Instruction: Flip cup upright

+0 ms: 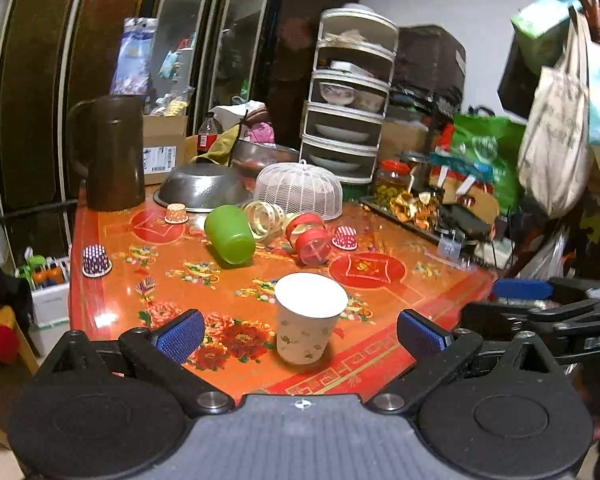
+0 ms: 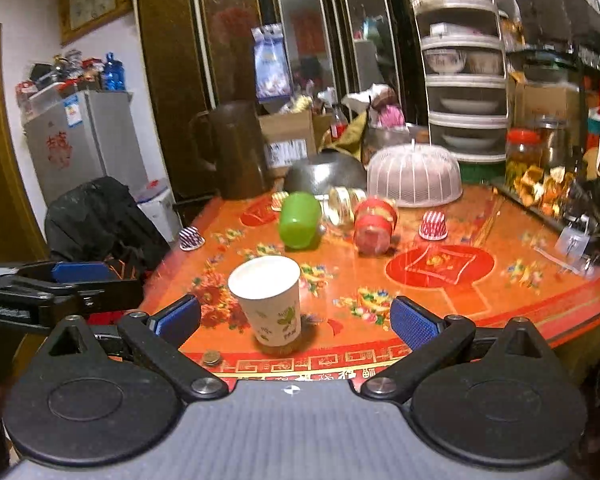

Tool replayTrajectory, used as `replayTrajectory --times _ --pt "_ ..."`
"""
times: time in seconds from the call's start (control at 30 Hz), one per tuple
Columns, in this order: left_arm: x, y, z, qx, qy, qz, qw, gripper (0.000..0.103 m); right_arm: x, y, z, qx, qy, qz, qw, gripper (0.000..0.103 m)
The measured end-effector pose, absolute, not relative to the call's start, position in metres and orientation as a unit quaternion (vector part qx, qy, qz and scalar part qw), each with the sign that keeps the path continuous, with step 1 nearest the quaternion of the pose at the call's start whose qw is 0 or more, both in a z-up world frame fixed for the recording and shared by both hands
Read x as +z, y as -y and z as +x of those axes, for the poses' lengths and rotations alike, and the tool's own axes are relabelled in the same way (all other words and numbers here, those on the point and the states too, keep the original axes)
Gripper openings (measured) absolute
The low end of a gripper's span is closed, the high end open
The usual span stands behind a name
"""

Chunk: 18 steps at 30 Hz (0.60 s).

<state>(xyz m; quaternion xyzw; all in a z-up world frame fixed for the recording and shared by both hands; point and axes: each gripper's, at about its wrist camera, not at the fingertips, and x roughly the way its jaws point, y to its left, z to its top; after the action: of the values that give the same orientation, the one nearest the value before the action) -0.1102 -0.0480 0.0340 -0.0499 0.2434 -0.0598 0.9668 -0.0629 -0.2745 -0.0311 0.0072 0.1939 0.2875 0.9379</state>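
White paper cup, printed with small leaves and flowers, standing near front edge of red floral table, wide end up. Left gripper spread wide, cup between its fingers, untouched. Right gripper likewise spread, empty. Behind: green cup on its side. No legible writing on either cup.

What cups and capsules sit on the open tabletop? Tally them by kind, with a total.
Paper cup: 1
Green plastic cup, on its side: 1
Red-banded clear cup, on its side: 1
Clear glass, on its side: 1
Striped capsules: 3
Total: 7
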Motion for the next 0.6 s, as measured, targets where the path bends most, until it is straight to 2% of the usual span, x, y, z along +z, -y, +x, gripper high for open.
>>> replayTrajectory --times 0.6 --pt "0.023 0.057 -0.095 -0.046 -0.270 -0.042 0.961 0.103 -0.051 0.267 -0.044 0.305 -0.206 -0.001 0.930 0.102"
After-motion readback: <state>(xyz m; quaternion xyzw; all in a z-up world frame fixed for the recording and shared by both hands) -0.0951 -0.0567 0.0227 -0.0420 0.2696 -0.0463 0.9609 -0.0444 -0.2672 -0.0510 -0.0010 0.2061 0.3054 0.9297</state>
